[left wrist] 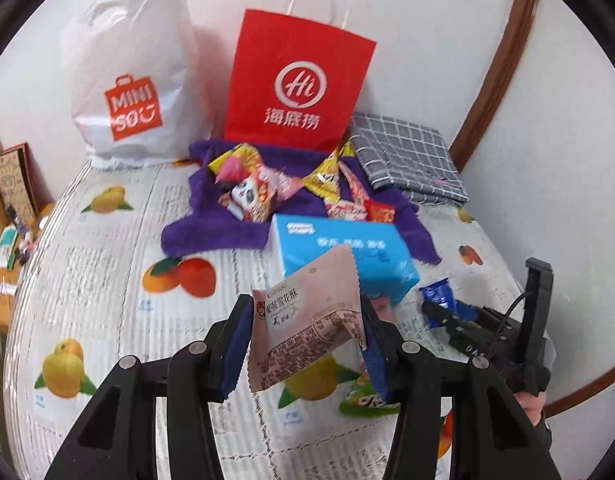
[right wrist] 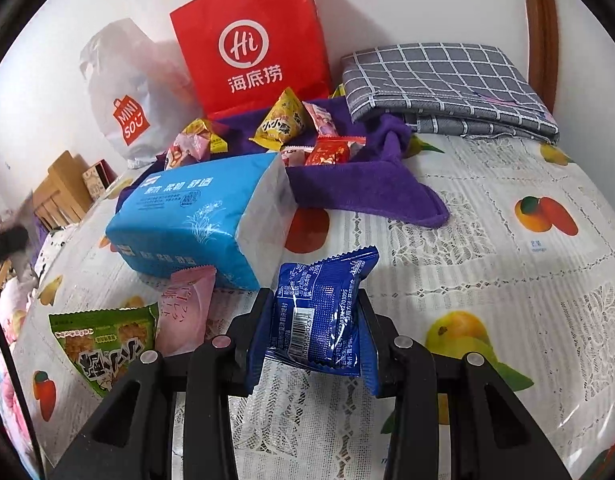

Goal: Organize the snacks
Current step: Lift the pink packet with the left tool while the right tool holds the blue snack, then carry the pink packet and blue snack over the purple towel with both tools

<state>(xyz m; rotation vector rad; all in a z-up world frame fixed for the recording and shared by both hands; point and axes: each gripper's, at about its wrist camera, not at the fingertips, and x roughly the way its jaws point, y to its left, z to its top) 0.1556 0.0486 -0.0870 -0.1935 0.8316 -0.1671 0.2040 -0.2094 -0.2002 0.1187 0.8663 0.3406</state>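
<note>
My left gripper [left wrist: 305,334] is shut on a pink snack packet [left wrist: 307,326] and holds it above the fruit-print tablecloth [left wrist: 107,264]. My right gripper [right wrist: 315,334] is shut on a blue snack packet [right wrist: 321,312], held just above the cloth; it also shows in the left wrist view [left wrist: 439,300]. Several small snack packets [right wrist: 283,124] lie on a purple towel [right wrist: 371,188] in front of a red paper bag [right wrist: 251,44]. A green snack packet [right wrist: 103,346] and another pink packet [right wrist: 185,306] lie on the cloth to the left.
A blue tissue pack [right wrist: 199,220] lies mid-table beside the towel. A white MINISO plastic bag [left wrist: 127,76] stands at the back left by the wall. A folded grey checked cloth [right wrist: 447,84] lies at the back right. Wooden furniture [right wrist: 59,192] stands off the left edge.
</note>
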